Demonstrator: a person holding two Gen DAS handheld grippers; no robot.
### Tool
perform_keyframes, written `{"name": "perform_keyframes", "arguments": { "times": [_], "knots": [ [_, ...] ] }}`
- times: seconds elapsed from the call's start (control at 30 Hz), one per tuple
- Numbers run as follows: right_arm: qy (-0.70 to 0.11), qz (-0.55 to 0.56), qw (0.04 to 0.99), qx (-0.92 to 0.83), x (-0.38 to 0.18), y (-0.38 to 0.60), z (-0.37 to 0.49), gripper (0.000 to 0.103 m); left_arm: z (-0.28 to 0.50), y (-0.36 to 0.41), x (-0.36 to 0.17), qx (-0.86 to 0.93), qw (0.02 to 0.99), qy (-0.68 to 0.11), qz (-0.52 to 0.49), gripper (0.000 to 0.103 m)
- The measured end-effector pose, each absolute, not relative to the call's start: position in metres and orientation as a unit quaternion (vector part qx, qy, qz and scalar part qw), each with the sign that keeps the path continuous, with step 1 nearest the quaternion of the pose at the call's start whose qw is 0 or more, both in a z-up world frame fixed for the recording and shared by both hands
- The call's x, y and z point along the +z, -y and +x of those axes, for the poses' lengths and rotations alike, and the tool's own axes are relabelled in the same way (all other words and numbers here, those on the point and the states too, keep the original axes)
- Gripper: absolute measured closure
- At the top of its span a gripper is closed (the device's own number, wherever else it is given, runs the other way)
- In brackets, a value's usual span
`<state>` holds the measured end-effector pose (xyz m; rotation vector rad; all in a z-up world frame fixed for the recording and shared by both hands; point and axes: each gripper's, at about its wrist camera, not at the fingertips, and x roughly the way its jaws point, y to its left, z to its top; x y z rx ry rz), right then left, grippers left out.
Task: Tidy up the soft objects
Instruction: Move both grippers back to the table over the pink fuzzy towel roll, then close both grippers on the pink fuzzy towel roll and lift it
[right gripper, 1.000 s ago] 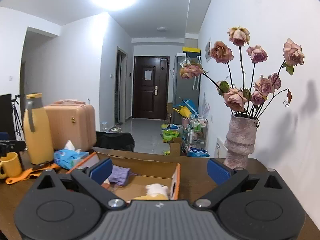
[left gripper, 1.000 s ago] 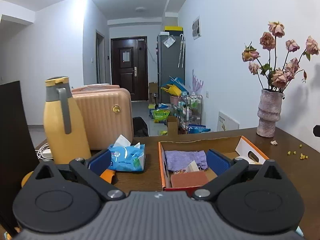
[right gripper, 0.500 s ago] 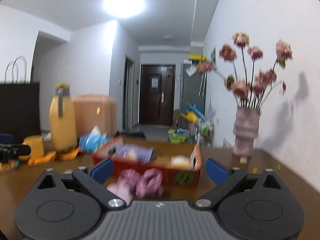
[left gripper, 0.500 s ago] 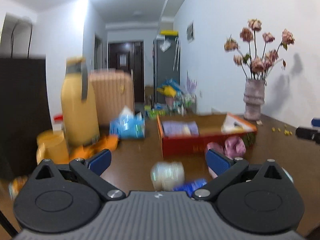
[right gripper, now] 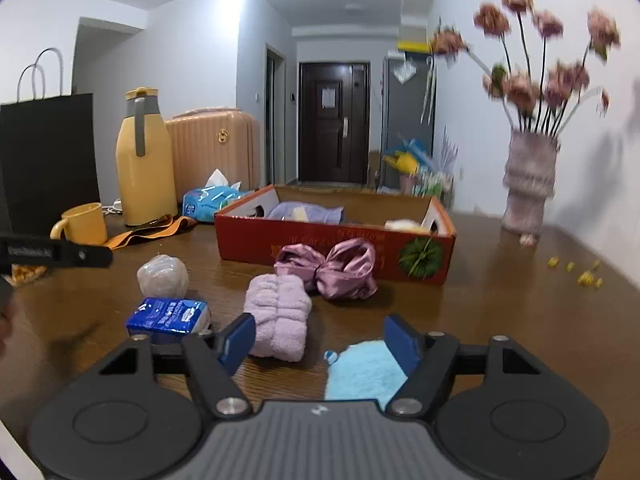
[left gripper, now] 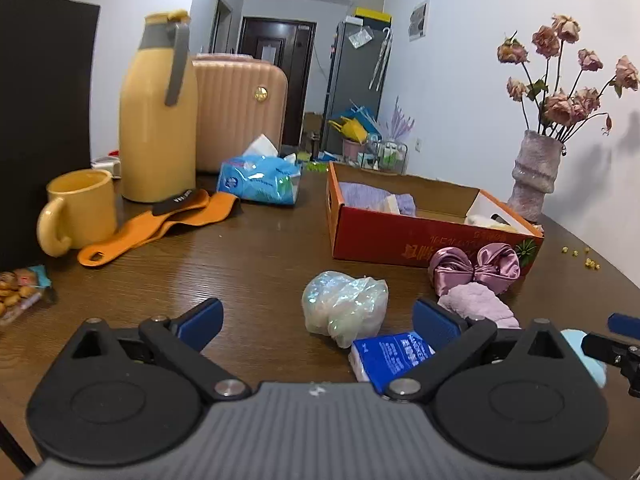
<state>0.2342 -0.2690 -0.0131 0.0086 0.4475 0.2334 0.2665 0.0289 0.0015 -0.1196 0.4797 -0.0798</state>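
Note:
An orange cardboard box [left gripper: 424, 236] [right gripper: 332, 240] stands on the brown table, with a purple cloth [left gripper: 372, 196] and pale soft items inside. In front of it lie a pink satin bow [right gripper: 332, 264] [left gripper: 476, 268], a rolled lilac towel [right gripper: 280, 316] [left gripper: 476, 308], a clear plastic bag ball [left gripper: 344, 308] [right gripper: 162, 276], a blue tissue pack [left gripper: 388, 354] [right gripper: 168, 316] and a light blue cloth [right gripper: 364, 372]. My left gripper [left gripper: 318, 322] is open, low over the table before the bag ball. My right gripper [right gripper: 320, 340] is open, just above the light blue cloth.
A yellow jug [left gripper: 158, 116], yellow mug [left gripper: 78, 212], orange strap [left gripper: 160, 224], blue tissue packet [left gripper: 260, 180] and black paper bag [right gripper: 48, 160] stand at the left. A vase of dried roses [left gripper: 536, 176] stands at the right. Snacks [left gripper: 16, 288] lie at the near left edge.
Both grippers have pulled back from over the box and dropped low towards the table. The loose soft items in front of the box have come into view.

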Motion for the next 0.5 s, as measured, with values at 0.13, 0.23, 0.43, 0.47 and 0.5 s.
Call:
{"name": "perform_keyframes", "arguments": {
  "times": [0.13,0.23,0.43,0.47,0.5],
  "knots": [
    [-0.249,0.036,0.957,0.144,-0.025,0.259,0.262,0.037,0.287,-0.015,0.002,-0.072,0.967,-0.238,-0.059,0.0],
    [-0.255,0.011,0.955,0.152,-0.036,0.24,0.279,0.037,0.297,0.0,0.004,-0.089,0.968,-0.229,-0.046,0.0],
    [-0.272,-0.044,0.943,0.188,-0.048,0.218,0.294,0.079,0.303,0.025,0.011,-0.138,0.968,-0.21,-0.024,0.004],
    [-0.275,-0.055,0.94,0.195,-0.047,0.221,0.292,0.082,0.305,0.029,0.011,-0.144,0.966,-0.212,-0.021,0.005],
    [-0.279,-0.06,0.938,0.195,-0.045,0.226,0.289,0.083,0.307,0.033,0.01,-0.153,0.964,-0.216,-0.021,0.007]
  ]
}}
